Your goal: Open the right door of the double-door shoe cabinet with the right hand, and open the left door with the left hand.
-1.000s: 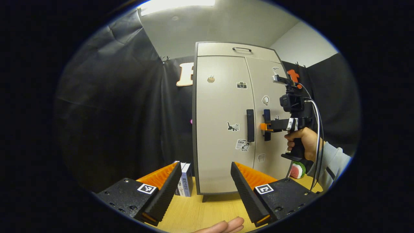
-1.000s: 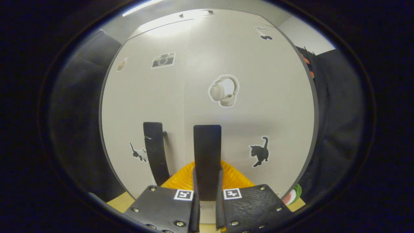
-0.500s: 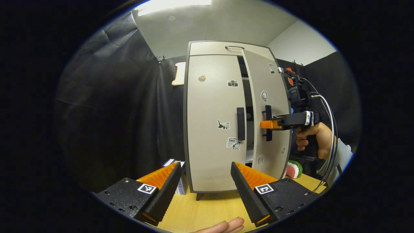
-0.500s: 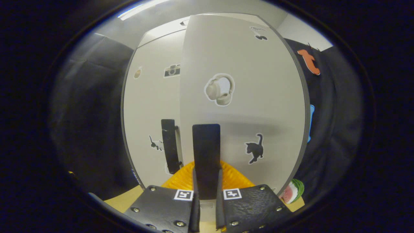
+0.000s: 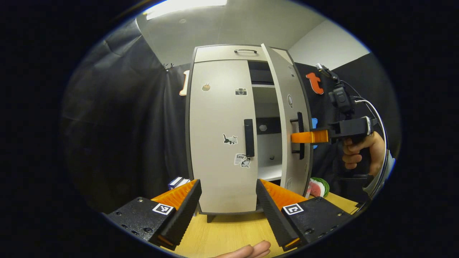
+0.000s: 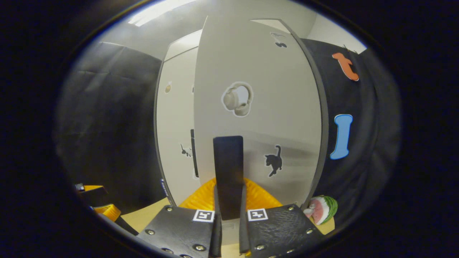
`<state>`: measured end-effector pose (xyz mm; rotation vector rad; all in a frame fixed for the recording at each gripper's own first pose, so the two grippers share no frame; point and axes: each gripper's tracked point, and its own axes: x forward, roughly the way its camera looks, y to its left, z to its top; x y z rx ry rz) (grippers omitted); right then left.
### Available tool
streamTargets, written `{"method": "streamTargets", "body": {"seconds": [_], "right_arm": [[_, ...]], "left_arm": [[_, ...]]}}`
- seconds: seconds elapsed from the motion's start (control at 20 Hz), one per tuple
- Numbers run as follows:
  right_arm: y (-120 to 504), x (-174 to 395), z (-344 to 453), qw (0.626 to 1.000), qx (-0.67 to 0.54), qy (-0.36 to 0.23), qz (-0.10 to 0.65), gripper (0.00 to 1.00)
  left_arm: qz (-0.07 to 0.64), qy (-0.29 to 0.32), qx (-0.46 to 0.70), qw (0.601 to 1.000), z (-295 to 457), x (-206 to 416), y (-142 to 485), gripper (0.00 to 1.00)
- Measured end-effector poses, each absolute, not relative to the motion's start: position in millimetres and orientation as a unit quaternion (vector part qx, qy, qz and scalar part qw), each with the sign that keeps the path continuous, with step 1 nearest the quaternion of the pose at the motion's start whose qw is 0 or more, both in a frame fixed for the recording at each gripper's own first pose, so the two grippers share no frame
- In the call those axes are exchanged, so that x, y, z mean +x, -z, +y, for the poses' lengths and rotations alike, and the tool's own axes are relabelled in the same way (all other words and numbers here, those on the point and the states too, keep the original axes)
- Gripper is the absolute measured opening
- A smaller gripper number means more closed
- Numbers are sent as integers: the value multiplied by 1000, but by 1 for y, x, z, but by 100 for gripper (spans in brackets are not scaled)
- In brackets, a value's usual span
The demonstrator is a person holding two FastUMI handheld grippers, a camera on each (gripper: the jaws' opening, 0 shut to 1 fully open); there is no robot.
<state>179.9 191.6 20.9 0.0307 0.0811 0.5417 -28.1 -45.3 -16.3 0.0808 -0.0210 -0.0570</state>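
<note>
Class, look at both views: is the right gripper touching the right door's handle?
Touching. In the right gripper view the right gripper has both fingers closed against the right door's handle; the left gripper view shows its fingers meeting that handle too.

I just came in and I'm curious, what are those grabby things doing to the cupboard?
A person is opening a shoe cabinet. The right gripper is clamped on the right door's handle, and the right door is swung partly open. The left gripper is open, away from the closed left door.
</note>
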Motion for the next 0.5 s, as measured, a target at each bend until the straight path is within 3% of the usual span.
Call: {"method": "streamTargets", "body": {"seconds": [0.5], "right_arm": [[-26,168,147,965,-2,-259,36,19]], "left_arm": [[0,30,42,999,-69,-14,27,95]]}}
